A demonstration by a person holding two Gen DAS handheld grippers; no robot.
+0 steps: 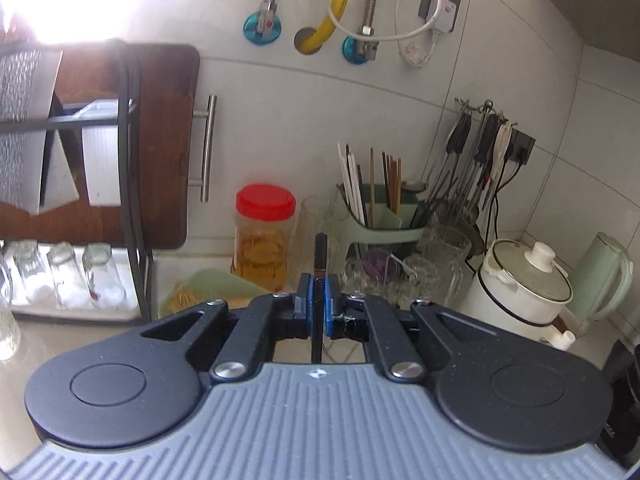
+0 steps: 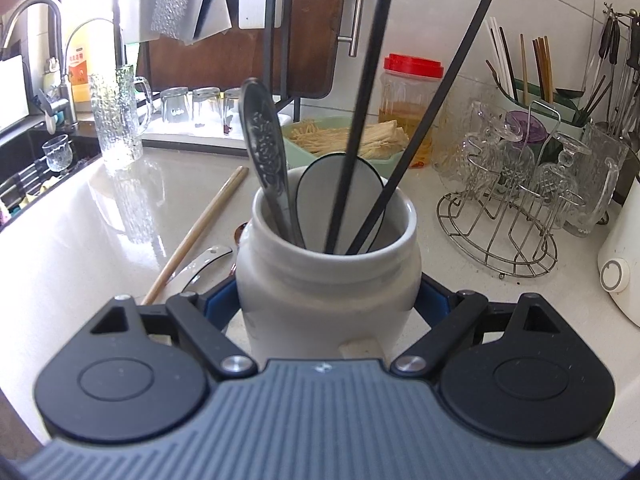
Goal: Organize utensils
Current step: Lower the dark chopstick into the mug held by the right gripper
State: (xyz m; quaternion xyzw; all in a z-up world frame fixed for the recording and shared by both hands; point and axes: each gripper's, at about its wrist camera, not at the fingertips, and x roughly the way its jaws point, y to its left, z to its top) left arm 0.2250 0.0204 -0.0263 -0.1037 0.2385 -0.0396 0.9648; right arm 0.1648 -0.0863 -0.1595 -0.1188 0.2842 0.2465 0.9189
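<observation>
The pale stone counter [image 2: 80, 240] runs from a sink [image 2: 24, 168] at far left to a wire rack of glasses [image 2: 512, 200] at right. Against the far wall stand a dark wooden board [image 2: 240, 60], a black dish rack [image 1: 128, 160], a jar with a red lid [image 2: 412, 92] and a green holder [image 1: 384, 228] full of chopsticks. A green bowl of noodles [image 2: 344, 136] sits just behind the white ceramic jar [image 2: 328, 280], near the middle of the counter.

The right gripper [image 2: 328, 300] has its blue pads on either side of the jar's belly, pressing against it, so the jar is gripped. Inside the jar stand a patterned metal spoon [image 2: 264, 152] at left, a white spoon with a dark rim [image 2: 340, 196] behind, and two black chopsticks: one leaning right [image 2: 436, 108], one nearly upright [image 2: 368, 92] and reaching up out of the picture.

The left gripper [image 1: 317, 292] is clamped shut on a thin black chopstick [image 1: 320, 256], which stands upright between its blue pads.

On the counter left of the jar lie a wooden chopstick [image 2: 200, 232] and a white spoon [image 2: 204, 264], the latter just beside the jar.
</observation>
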